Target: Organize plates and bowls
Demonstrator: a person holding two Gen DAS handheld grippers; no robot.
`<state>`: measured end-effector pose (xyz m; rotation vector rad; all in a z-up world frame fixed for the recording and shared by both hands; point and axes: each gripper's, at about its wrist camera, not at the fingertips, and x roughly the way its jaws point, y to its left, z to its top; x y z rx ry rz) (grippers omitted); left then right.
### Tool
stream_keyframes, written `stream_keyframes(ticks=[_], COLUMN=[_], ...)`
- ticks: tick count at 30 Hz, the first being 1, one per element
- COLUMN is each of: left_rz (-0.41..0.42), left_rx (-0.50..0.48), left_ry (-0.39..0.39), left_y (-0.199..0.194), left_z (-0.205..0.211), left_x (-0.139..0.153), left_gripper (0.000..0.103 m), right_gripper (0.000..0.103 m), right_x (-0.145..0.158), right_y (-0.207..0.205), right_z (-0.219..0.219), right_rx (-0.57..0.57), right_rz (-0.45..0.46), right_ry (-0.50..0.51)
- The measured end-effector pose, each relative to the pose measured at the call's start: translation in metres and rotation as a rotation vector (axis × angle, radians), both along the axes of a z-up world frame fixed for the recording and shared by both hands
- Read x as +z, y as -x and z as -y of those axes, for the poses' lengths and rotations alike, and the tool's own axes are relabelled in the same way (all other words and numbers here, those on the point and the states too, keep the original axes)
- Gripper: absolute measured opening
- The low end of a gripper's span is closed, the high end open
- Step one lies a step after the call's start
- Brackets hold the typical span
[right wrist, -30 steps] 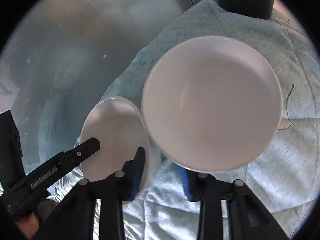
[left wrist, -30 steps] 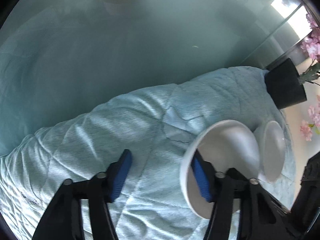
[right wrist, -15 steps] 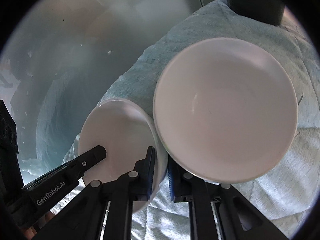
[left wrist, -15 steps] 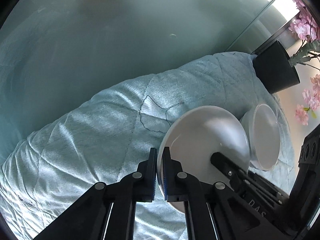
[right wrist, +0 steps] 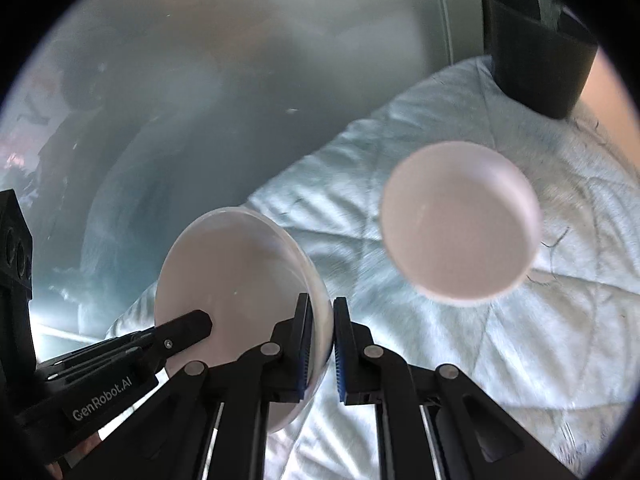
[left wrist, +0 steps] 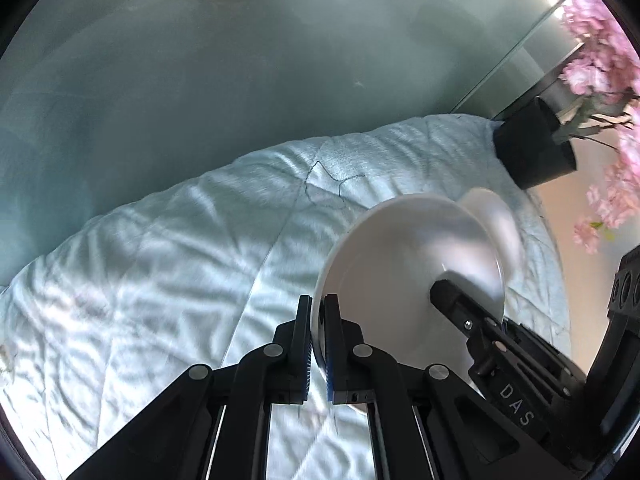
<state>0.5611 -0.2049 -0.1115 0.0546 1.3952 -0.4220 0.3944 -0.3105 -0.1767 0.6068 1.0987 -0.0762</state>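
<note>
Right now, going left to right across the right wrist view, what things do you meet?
plate → bowl → pot

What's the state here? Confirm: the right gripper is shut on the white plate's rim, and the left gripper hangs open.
Wrong about the left gripper: the left wrist view shows it shut on the rim of the same white plate. The right gripper is shut on that rim, as stated.
</note>
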Motion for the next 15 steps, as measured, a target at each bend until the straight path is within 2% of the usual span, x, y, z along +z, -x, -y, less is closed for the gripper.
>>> stream_keyframes(ticks=[4,8,11,15], left_rz=[0.029,0.082,0.112,0.148], left_rx=[0.017,0.019,0.038,0.065], left_ry=[0.005,0.003,0.014,0.023], left_y=[0.034,0.084,0.124,0.186], left_z=[-0.02,-0.037,-0.049,-0.055], left_x=[0.046,0.096,0.125,0.154], left_gripper=[0.002,0.002,0.002,0.002], right_gripper=[0.009,0.009,0.009,0.009], right_x=[0.031,0.075,0.108,0.133], right_y=[0.02,0.048,0.086,0.134], right_z=[-0.014,-0.03,-0.036,-0.04], right_rx=[0.049,0.107,0.153,0.199], right_rz=[0.026,0.077,0.126,0.164], right_ry=[-0.003,0.029,0.067,0.087])
